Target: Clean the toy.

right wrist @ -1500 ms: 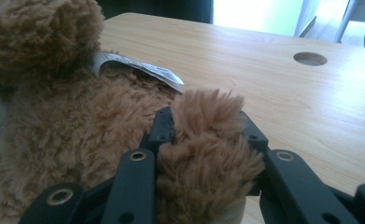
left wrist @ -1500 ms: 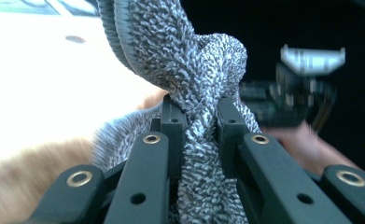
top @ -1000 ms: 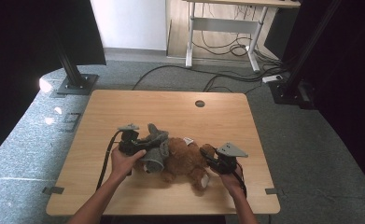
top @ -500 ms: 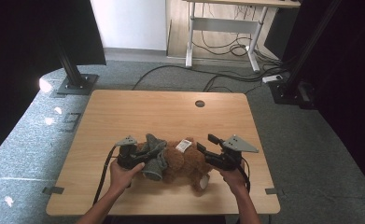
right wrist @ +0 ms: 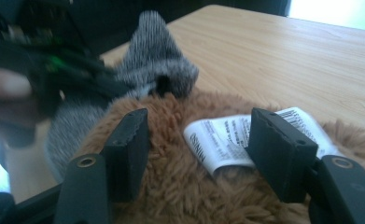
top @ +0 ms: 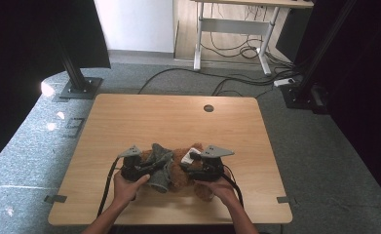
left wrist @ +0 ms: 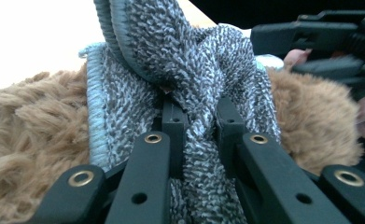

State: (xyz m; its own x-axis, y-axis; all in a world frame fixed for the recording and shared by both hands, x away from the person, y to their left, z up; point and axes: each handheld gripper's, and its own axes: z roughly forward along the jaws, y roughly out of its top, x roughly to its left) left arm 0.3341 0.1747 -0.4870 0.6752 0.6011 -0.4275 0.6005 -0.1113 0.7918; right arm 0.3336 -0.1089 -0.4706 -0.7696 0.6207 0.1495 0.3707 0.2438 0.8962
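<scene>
A brown plush toy (top: pixel 180 174) lies near the table's front edge with a grey terry cloth (top: pixel 160 170) draped against its left side. My left gripper (top: pixel 148 168) is shut on a fold of that cloth (left wrist: pixel 194 70), which bunches up between its jaws (left wrist: pixel 201 126), and brown fur (left wrist: pixel 26 126) shows on both sides. My right gripper (top: pixel 192 158) reaches in from the right. Its jaws have just been opening and now stand apart (right wrist: pixel 203 135) over the plush (right wrist: pixel 180 191). The toy's white label (right wrist: pixel 222 137) lies between them, unpinched.
The wooden table (top: pixel 178 122) has a round cable hole (top: pixel 208 108) near its far edge. Black stands and cables sit on the floor beyond it. Both of the person's hands come in from the near edge.
The right gripper moved from the plush's right side up and left onto its top, and its jaws opened. The left gripper kept its grip on the cloth and shifted slightly.
</scene>
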